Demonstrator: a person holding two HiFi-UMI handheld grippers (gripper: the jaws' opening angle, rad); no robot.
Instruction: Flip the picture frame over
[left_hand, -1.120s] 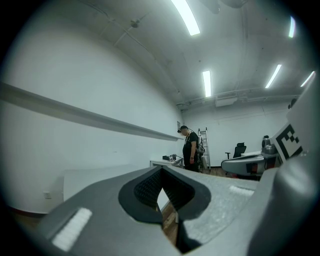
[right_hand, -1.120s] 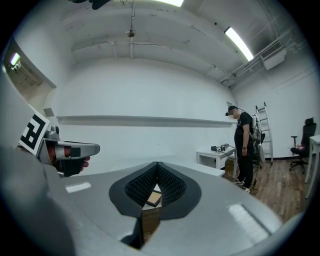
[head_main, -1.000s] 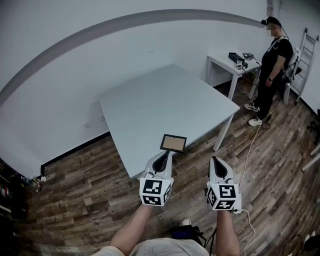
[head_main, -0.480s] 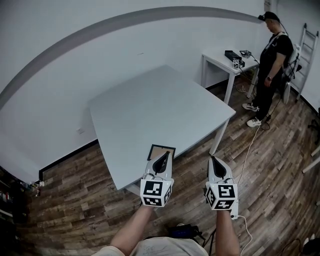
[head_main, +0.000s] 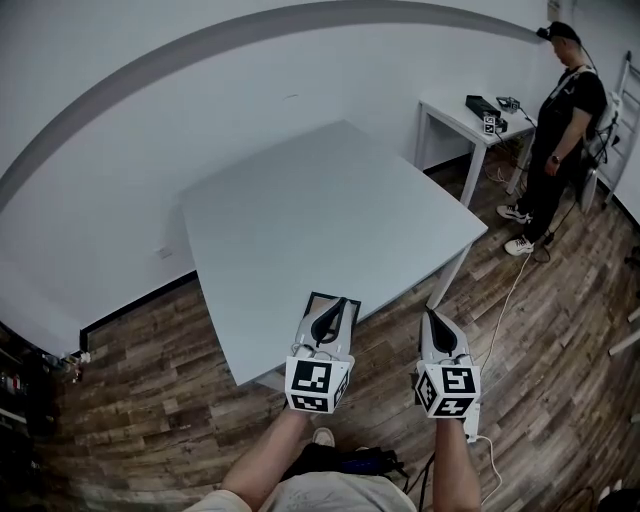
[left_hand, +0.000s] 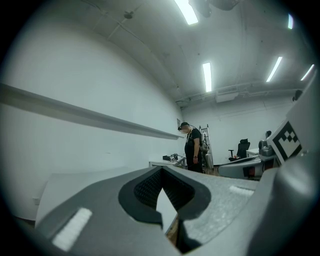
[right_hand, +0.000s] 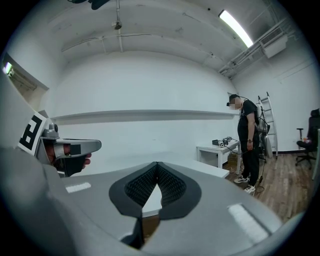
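**Condition.** The picture frame (head_main: 349, 308) lies flat on the desk (head_main: 320, 200), about midway along the desk's near edge. Its middle is covered, so which face is up cannot be told. It is also unclear whether the frame overhangs the desk's edge.

**Left claw** (head_main: 337, 303): pressed together with nothing between the jaws, as the left gripper view confirms (left_hand: 161, 170). In the head view its tips sit over the frame at the desk's near edge. Whether they touch the frame cannot be made out.

**Right claw** (head_main: 430, 313): pressed together and empty, also plain in its own view (right_hand: 157, 164). It is off the desk, just outside the near edge and over the floor.

**Assessment.** The flip has not begun; the step in hand looks like the approach to a grip.

**Recommendations.**
- Spread a claw before going in, since a closed tip can only shove the frame.
- A flat frame offers little to bite, so tease one border up at the desk's near edge. Then pinch the border itself rather than the panel.
- Bring the second claw to the opposite border to steady the turn.
- Turn the frame over above the desk, inward of the near edge, because a slip at the edge would likely drop it to the floor.
- Lay it down gently and avoid dropping it.
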